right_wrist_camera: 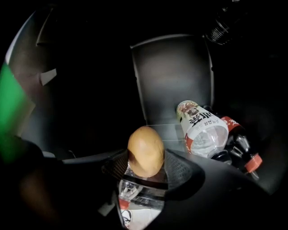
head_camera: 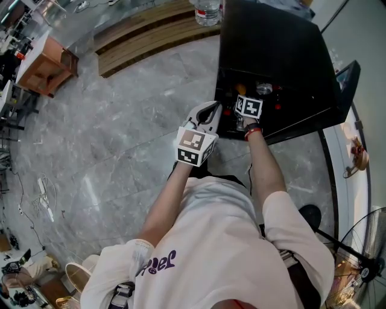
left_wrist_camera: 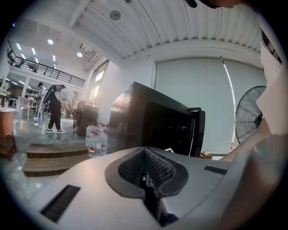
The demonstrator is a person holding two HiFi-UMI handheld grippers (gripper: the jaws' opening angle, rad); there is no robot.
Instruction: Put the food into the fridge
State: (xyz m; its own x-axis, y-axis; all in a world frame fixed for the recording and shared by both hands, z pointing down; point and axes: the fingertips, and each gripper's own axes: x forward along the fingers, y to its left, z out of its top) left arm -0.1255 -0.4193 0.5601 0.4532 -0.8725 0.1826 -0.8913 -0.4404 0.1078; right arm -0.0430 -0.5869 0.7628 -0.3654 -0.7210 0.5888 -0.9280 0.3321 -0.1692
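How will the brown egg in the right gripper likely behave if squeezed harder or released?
Probably fragile: the egg, held in the right gripper, looks thin-shelled and could crack under a tighter squeeze. Its smooth, rounded shape suggests it may slip or roll once set down.

A water bottle [head_camera: 208, 11] at 12 o'clock in the head view is cut by the top edge. In the right gripper view, a clear bottle [right_wrist_camera: 135, 192] at 6 o'clock lies mostly hidden beneath the right gripper [right_wrist_camera: 146, 164], its label unreadable.
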